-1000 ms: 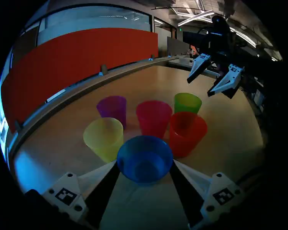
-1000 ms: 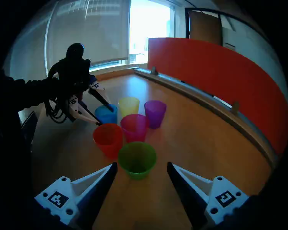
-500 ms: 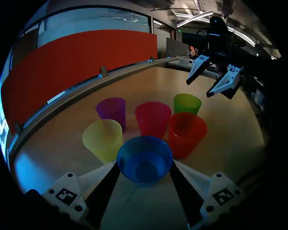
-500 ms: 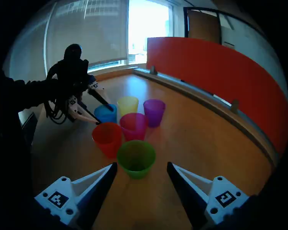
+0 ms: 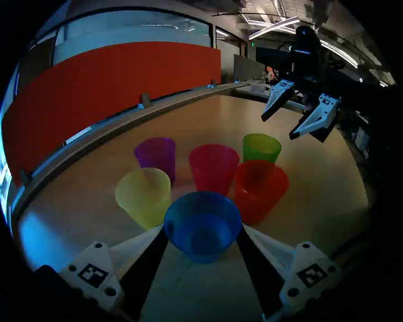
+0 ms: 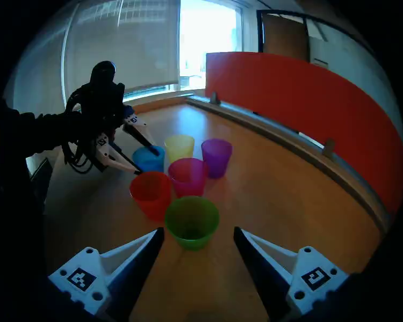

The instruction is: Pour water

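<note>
Several coloured plastic cups stand bunched on a wooden table (image 5: pixel 319 177). In the left gripper view the blue cup (image 5: pixel 202 222) sits between the spread fingers of my left gripper (image 5: pixel 202 229), their inner edges close against its sides. Behind it are the yellow cup (image 5: pixel 143 193), purple cup (image 5: pixel 156 153), pink cup (image 5: pixel 214 163), red cup (image 5: pixel 258 185) and green cup (image 5: pixel 261 146). My right gripper (image 5: pixel 279 124) hovers open above and beyond the green cup. In the right gripper view, the green cup (image 6: pixel 192 217) stands just ahead of my right gripper (image 6: pixel 198 229). My left gripper (image 6: pixel 148 162) straddles the blue cup (image 6: pixel 146 158).
A red partition (image 6: pixel 309 102) and a grey rail (image 6: pixel 287 142) run along the table's far edge. A dark sleeve (image 6: pixel 35 131) holds the left gripper. Bare tabletop (image 6: pixel 276 204) lies to the right of the cups in the right gripper view.
</note>
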Demonstrator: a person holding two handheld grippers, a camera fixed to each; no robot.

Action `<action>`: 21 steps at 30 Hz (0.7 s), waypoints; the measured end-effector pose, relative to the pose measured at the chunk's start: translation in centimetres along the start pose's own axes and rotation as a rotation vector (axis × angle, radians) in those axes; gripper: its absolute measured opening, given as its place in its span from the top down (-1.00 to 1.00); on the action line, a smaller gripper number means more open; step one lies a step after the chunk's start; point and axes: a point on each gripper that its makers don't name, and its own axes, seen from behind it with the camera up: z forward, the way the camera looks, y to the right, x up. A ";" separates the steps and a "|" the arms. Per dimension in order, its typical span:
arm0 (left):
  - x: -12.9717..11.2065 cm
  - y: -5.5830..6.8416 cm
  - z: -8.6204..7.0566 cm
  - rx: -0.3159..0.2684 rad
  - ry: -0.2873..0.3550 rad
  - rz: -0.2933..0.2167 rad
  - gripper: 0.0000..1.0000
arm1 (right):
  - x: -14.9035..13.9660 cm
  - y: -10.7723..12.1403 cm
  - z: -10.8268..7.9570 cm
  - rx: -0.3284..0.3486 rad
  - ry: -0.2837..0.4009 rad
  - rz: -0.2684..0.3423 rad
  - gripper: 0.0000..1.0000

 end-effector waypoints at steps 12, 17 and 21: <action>1.3 -0.4 -1.3 0.017 0.027 -0.007 -0.70 | -0.9 -0.5 0.7 0.012 -0.018 -0.012 -1.00; 1.8 -0.6 -1.9 0.026 0.037 -0.004 -0.70 | -1.5 -0.5 1.1 0.012 -0.032 -0.021 -1.00; 2.2 -0.5 -2.3 0.025 0.041 -0.001 -0.70 | -1.5 -0.7 1.6 0.015 -0.033 -0.023 -1.00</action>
